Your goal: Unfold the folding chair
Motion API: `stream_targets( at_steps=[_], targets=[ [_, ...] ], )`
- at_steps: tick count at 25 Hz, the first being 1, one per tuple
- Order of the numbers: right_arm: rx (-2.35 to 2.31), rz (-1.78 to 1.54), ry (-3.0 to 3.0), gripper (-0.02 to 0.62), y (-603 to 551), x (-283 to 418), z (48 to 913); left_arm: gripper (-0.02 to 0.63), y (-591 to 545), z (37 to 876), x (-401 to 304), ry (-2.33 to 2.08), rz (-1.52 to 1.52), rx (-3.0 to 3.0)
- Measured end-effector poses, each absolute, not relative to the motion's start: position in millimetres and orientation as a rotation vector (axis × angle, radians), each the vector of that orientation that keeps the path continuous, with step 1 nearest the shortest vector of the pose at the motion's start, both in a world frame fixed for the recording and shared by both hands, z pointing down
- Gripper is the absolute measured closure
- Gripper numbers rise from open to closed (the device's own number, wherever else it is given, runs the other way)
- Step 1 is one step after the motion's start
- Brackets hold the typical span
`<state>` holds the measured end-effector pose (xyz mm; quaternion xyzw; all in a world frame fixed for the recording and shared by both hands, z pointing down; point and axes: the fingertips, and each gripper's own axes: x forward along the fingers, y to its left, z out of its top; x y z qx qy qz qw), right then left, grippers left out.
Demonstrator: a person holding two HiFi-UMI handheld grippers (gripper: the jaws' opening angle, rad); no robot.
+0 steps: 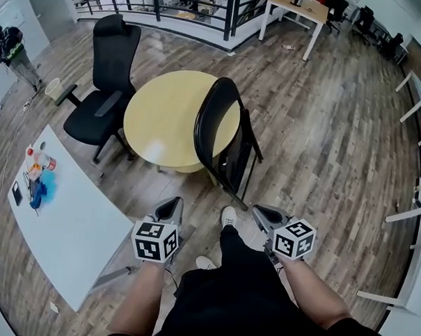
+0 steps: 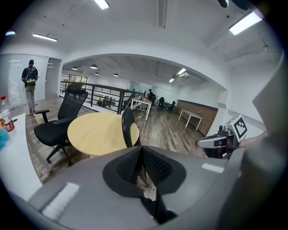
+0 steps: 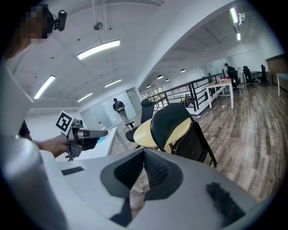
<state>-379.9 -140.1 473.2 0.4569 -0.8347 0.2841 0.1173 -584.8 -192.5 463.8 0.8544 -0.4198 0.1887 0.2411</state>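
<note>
- White worktop (image 1: 75,227) lies at the left.
- Round table (image 1: 160,116) stands mid-floor, with a black office chair (image 1: 106,89) beyond it.
- Folding chair (image 1: 219,129) stands upright just beside the round table, seat tipped up.
- Left gripper (image 1: 170,205) and right gripper (image 1: 264,213) are both clenched empty, apart from the folding chair.

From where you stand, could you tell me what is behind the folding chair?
A round yellow table stands directly behind the folding chair, a black office chair beyond. The folding chair covers part of the tabletop's edge.
</note>
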Motion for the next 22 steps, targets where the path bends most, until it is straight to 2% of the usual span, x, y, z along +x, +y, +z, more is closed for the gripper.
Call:
stream_targets(
  at_steps=[13, 17, 22],
  targets=[
    [1.186, 0.919, -2.419, 0.591, -255, -382, 549, 0.589, -302, 467, -563, -1.25, 0.662, 2.331],
    [1.19, 0.991, -2.387, 0.589, -288, -377, 580, 0.561, -352, 469, -546, -1.256, 0.763, 2.356],
    [1.188, 1.121, -2.355, 0.589, -324, -370, 615, 0.484, -411, 480, -524, -1.21, 0.858, 2.353]
  ],
)
